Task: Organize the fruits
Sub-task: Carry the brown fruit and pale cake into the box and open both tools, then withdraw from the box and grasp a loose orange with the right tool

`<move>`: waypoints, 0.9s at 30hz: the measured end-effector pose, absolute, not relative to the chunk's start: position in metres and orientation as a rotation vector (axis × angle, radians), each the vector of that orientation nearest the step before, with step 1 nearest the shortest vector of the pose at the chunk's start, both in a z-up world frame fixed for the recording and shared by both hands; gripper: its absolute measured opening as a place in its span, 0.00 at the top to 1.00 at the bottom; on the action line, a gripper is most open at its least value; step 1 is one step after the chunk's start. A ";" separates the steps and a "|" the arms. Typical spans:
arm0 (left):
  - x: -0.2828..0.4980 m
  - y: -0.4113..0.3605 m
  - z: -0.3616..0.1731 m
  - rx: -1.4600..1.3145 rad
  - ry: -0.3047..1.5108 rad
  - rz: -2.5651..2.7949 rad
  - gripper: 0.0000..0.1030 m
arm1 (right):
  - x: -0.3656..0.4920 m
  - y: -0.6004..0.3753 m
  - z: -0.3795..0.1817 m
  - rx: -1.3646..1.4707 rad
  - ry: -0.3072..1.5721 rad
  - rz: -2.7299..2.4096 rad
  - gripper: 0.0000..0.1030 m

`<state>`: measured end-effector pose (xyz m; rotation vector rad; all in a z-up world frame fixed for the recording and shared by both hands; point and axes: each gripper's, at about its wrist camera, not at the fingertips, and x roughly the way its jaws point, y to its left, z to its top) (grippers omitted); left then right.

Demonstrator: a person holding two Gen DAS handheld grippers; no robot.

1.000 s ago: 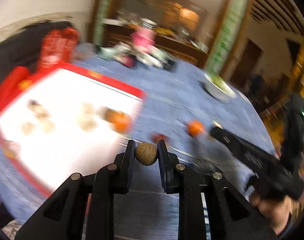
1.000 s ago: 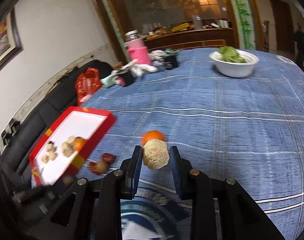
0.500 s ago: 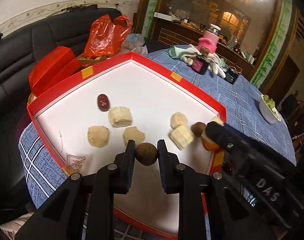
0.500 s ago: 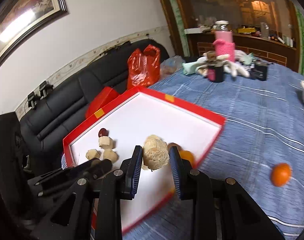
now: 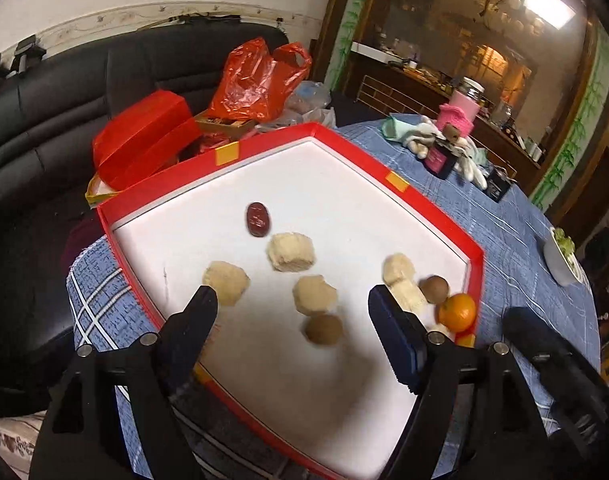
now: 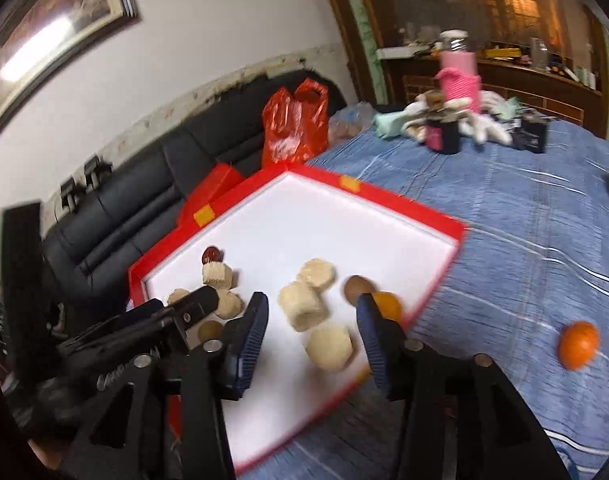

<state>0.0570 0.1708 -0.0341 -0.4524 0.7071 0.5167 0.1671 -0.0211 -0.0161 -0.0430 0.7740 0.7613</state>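
1. Left gripper [image 5: 292, 300]: jaws opening, wide apart; brown round fruit [image 5: 323, 330] seen free between them, lower centre, on the red tray [image 5: 474, 276].
2. Right gripper [image 6: 312, 312]: jaws opening; pale chunk [image 6: 329, 347] lies loose between them in the tray.
3. An orange [image 6: 578, 345] is left on the blue cloth [image 6: 524, 240], right edge.

Matt white tray floor [image 5: 344, 208] seen beyond the jaws, glossy red rim. Woven blue cloth [image 6: 524, 240] is seen right of them; rough beige chunk [image 6: 330, 346] lies between.

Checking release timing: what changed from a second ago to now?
Both tongs swung from the blue tablecloth to over the red tray and are opening. Left tongs dropped the brown round fruit; right tongs dropped the pale chunk. Loose orange unmoved on the cloth.
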 end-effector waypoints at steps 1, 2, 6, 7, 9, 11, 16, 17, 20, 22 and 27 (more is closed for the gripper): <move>0.056 0.167 -0.033 -0.451 0.703 0.505 0.24 | 0.166 -0.032 -0.013 -0.036 0.769 0.747 0.50; 0.054 0.164 -0.032 -0.451 0.696 0.496 0.24 | 0.165 -0.050 -0.010 -0.025 0.759 0.725 0.50; 0.046 0.144 -0.027 -0.444 0.669 0.453 0.24 | 0.166 -0.111 -0.008 -0.005 0.755 0.604 0.42; 0.046 0.135 -0.025 -0.433 0.666 0.432 0.24 | 0.168 -0.125 -0.011 0.000 0.764 0.567 0.42; 0.048 0.119 -0.022 -0.413 0.670 0.374 0.24 | 0.177 -0.148 -0.020 0.015 0.797 0.504 0.41; 0.049 0.100 -0.020 -0.375 0.669 0.314 0.24 | 0.185 -0.161 -0.029 0.026 0.826 0.461 0.41; 0.052 0.068 -0.022 -0.282 0.690 0.230 0.24 | 0.202 -0.157 -0.038 0.004 0.852 0.467 0.44; 0.053 0.065 -0.023 -0.276 0.699 0.220 0.24 | 0.207 -0.152 -0.039 -0.002 0.855 0.468 0.44; 0.056 0.062 -0.023 -0.269 0.713 0.205 0.24 | 0.222 -0.138 -0.044 -0.044 0.868 0.431 0.44; 0.057 0.061 -0.022 -0.269 0.712 0.192 0.24 | 0.233 -0.135 -0.051 -0.052 0.895 0.394 0.47; 0.064 0.048 -0.025 -0.232 0.719 0.136 0.24 | 0.237 -0.141 -0.057 -0.017 0.915 0.390 0.65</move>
